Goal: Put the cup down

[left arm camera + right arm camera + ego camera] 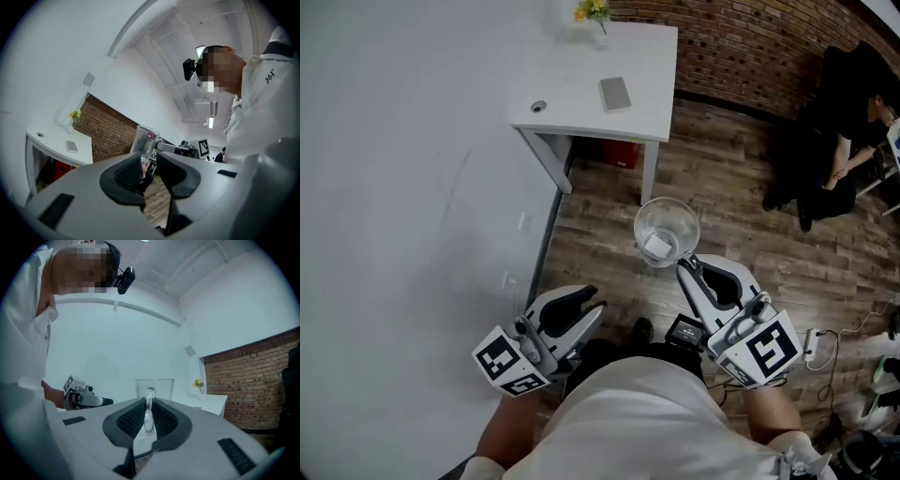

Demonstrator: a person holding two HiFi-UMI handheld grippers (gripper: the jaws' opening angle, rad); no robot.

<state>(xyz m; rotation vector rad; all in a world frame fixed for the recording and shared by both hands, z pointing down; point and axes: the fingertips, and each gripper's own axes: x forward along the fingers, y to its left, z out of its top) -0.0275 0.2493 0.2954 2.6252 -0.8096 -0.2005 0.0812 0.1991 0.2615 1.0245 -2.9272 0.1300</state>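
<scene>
Standing over a wood floor (741, 187), the person held both grippers out level in front of a white shirt (656, 422), one forearm (502, 439) trailing behind each tool and the marker cubes nearest the body. The right gripper (684, 267) reached further ahead than the left. Its jaws were nearly together, pinched on the thin handle (149, 411) of a clear cup (667, 232). In the right gripper view the ribbed pads (133, 418) pressed that handle from both sides, and the cup's body stood upright just beyond the fingertips. The cup hung in the air above the floor, mouth up, well short of the white table (642, 66) ahead and resting on nothing.

The left gripper (598, 302) sat lower in the head view and closer to the body, beside a pale wall (403, 187). Its jaws stood a narrow way apart with nothing between them. The left gripper view showed only floor through the gap, with the cup and the right gripper off beyond its tips.

On the table lay a small grey slab (615, 93) and a small round object (538, 106), with yellow flowers (592, 10) at the far edge. A red object (622, 153) sat under the table, and a brick wall (741, 52) ran behind it. A person in dark clothes (839, 141) sat at the right.
</scene>
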